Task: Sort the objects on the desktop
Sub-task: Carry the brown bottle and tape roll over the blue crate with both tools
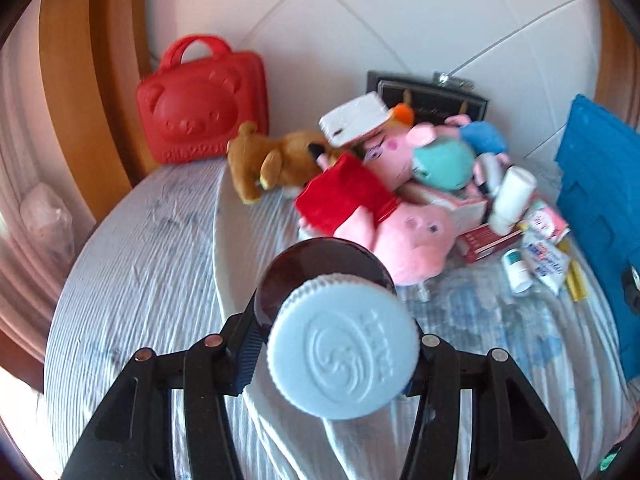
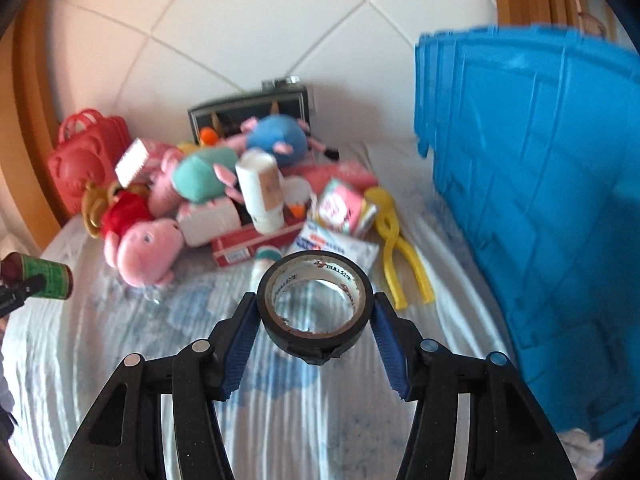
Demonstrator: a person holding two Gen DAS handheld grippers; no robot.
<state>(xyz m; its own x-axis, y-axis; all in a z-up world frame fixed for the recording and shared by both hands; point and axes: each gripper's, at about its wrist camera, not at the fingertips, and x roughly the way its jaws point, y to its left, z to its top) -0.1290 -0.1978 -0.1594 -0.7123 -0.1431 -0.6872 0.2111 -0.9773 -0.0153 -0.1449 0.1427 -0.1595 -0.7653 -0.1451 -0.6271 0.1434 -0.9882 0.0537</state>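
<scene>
The left gripper (image 1: 332,354) clenched a brown bottle (image 1: 320,272) (white-capped); the right gripper (image 2: 316,322) grasped a tape roll (image 2: 316,304) beside the blue bin (image 2: 540,200).

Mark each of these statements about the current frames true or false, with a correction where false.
1. The left gripper holds a dark bottle with a white ribbed cap. True.
2. The right gripper is empty. False: its fingers clamp a black tape roll.
3. The red bear-face case stands at the back by the wall. True.
4. The blue crate lies left of the toy pile. False: it is on the right.
5. The yellow tongs rest on the cloth beside the crate. True.
</scene>
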